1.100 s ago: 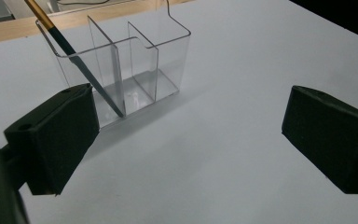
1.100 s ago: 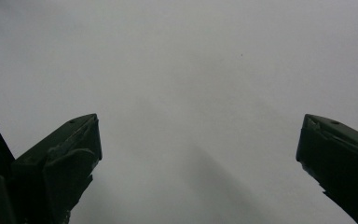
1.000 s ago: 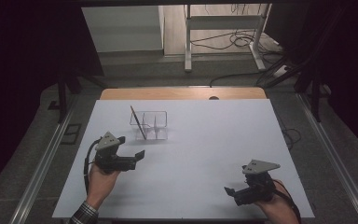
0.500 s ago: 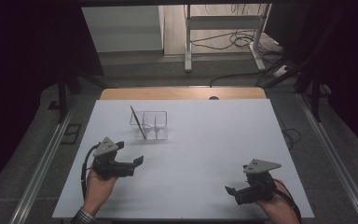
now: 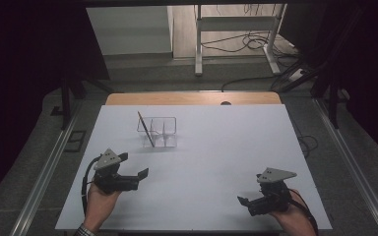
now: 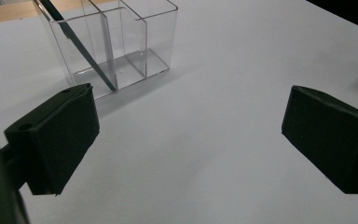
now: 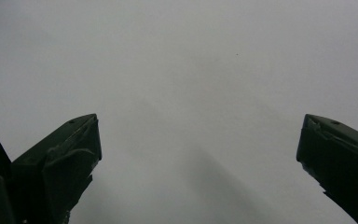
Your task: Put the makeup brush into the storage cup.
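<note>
Left gripper [image 5: 137, 167] gapes empty, near the clear organizer [image 5: 160, 131] far-left on the table [image 5: 216, 147].
Its leaning thin stick [image 5: 146, 129] looks light, stiff, slippery; best pinched by its upper end. Right gripper [image 5: 246, 206] idles, spread wide.

Item count: one clear plastic divided organiser box [image 5: 160, 132]; one thin dark stick [image 5: 146, 129] leaning in it; two black two-jaw grippers, left [image 5: 137, 165] and right [image 5: 245, 206]; one white table [image 5: 216, 147].
</note>
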The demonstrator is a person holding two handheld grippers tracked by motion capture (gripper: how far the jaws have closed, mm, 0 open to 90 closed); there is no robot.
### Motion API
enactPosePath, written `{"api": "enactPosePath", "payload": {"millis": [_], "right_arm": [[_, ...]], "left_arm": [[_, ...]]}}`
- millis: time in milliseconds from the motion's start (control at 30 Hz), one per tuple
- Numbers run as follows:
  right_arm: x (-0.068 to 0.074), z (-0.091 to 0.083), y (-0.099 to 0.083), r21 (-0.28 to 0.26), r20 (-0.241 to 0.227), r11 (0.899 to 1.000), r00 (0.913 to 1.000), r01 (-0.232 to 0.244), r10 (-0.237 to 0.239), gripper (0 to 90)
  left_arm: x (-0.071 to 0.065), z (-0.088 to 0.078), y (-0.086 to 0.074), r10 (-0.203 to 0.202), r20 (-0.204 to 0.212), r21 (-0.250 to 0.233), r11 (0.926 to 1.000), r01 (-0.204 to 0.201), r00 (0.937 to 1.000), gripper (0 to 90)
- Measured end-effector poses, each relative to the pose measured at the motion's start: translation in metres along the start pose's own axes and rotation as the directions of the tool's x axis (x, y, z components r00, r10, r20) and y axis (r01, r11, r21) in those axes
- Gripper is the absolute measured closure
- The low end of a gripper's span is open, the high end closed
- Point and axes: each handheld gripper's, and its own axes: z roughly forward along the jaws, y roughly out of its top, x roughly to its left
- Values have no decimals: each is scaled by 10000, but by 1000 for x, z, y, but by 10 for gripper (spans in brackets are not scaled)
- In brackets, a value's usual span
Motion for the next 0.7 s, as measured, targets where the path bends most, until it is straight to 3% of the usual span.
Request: {"api": "enactPosePath", "payload": {"millis": [700], "right_arm": [[0,0,0,18,-3,10000,10000,20,-20,0]], "left_arm": [[-3,-13,-13,-63,-38,85,9999,64,10000,43]]}}
